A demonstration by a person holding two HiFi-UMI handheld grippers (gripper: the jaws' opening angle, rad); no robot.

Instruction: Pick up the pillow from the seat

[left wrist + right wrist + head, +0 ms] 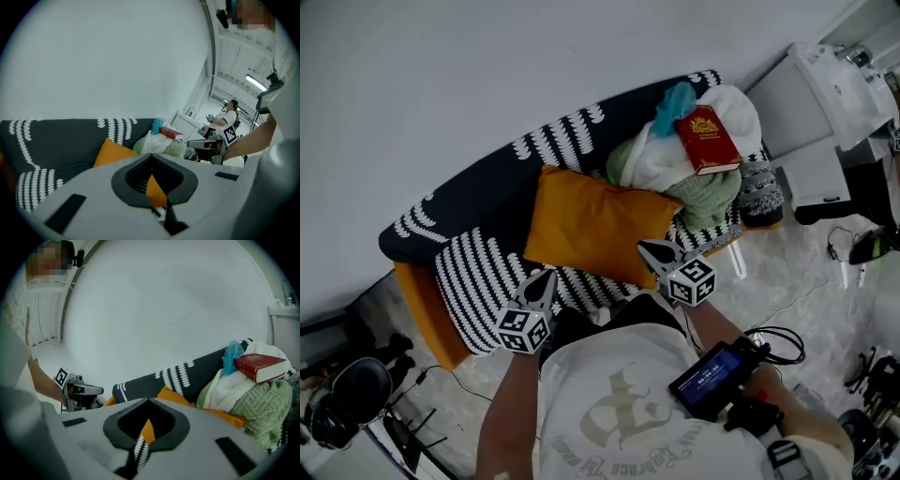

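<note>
An orange pillow (pixel 595 225) leans against the backrest in the middle of a sofa seat covered with a black-and-white striped cloth (pixel 478 281). My left gripper (pixel 546 279) hovers over the seat's front edge, just below the pillow's left corner, jaws shut and empty. My right gripper (pixel 652 249) is at the pillow's lower right corner, also shut with nothing in it; whether it touches the pillow I cannot tell. In the left gripper view the pillow (pixel 115 152) lies just ahead of the jaws. The right gripper view has the pillow (pixel 176 397) right in front.
A heap of white and green clothes (pixel 698 178) with a red book (pixel 708 139) on top fills the sofa's right end. White furniture (pixel 825 103) stands to the right. Cables (pixel 773 337) and gear lie on the floor around the person.
</note>
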